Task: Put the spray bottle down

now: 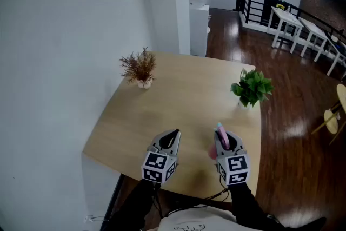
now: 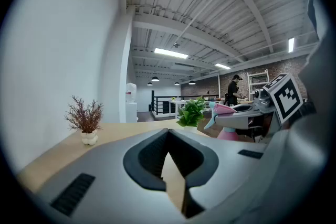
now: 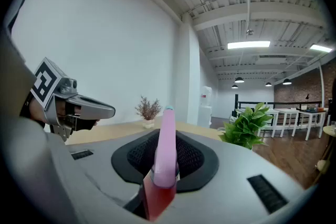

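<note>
Spray bottle (image 1: 219, 138) is sitting in your right hand-held gripper (image 1: 226, 139), whose jaws are clamping its neck. Its pink sprayer head is sticking up and forward between them while the body is hanging below, so the long axis is running roughly upright. You are holding it at lower centre-right of the head view, over the near part of the bench (image 1: 178, 100); whether the base is touching the wood is not showing. Your left hand-held gripper (image 1: 173, 135) is hovering just to the left, jaws together and empty. Bare bench is lying beneath the bottle, so lowering looks like the coming move.
</note>
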Available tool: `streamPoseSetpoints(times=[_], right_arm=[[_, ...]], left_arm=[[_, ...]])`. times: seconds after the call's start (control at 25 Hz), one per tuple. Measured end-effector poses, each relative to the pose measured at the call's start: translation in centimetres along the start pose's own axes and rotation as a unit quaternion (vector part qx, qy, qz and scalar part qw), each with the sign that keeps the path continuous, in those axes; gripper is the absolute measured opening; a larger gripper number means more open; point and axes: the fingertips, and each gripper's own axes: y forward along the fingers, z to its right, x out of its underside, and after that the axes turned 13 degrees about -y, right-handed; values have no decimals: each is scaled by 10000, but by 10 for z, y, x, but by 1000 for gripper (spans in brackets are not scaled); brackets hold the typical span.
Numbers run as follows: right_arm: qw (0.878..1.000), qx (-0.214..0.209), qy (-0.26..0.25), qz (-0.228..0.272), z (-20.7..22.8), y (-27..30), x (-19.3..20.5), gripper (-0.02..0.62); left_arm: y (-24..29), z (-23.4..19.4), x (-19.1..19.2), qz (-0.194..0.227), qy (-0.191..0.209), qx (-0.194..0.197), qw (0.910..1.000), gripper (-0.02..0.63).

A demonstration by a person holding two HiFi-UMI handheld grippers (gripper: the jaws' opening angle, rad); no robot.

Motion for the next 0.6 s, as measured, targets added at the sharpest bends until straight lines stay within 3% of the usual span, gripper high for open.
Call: streamPoseSetpoints(times=[0.6], right_arm=[[9998, 40, -136, 107, 3, 95, 26, 61]], left_arm=[[18, -16, 24, -279, -181, -47, 9994, 5]])
